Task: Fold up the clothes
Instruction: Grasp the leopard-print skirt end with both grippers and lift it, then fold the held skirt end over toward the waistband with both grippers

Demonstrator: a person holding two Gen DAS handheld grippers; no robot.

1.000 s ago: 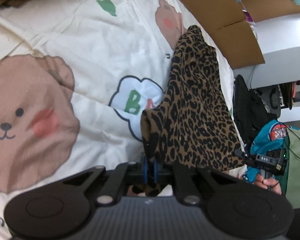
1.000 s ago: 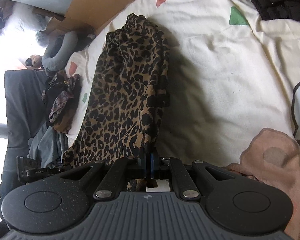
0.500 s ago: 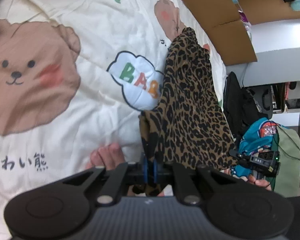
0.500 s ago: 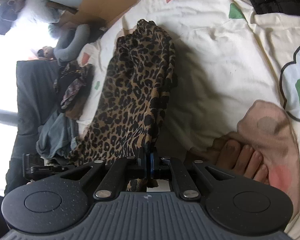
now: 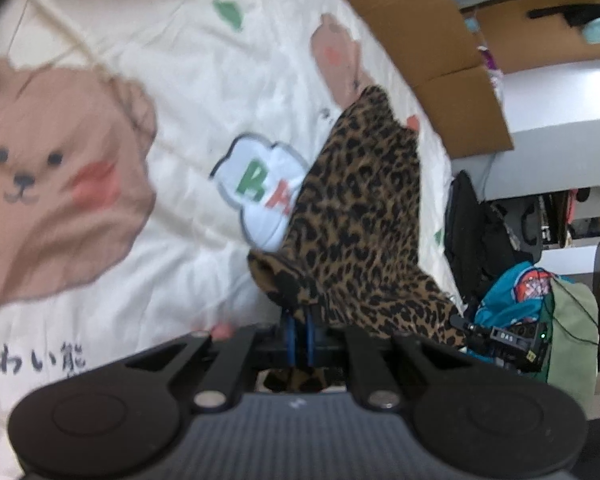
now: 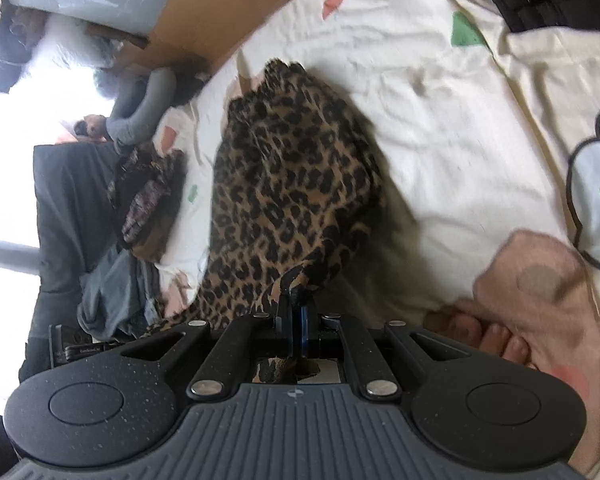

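A leopard-print garment (image 5: 360,216) hangs stretched between both grippers above a cream bedsheet (image 5: 188,92) printed with bears. My left gripper (image 5: 298,320) is shut on one bunched corner of it. In the right wrist view the same leopard-print garment (image 6: 288,196) sags toward the sheet, and my right gripper (image 6: 298,308) is shut on another corner. The far end of the garment touches the bed near the cardboard. The other gripper (image 5: 508,338) shows at the lower right of the left wrist view.
Flattened cardboard (image 5: 432,52) lines the bed's far edge. A black bag (image 5: 472,232) and a teal bag (image 5: 512,296) sit beyond the bed. Dark clothes (image 6: 148,200) pile at the bed's side. A person's toes (image 6: 496,340) rest on the sheet beside my right gripper.
Both grippers have shifted over the bed with the garment still held; the cloth now bunches and sags more. The toes have moved lower in both views.
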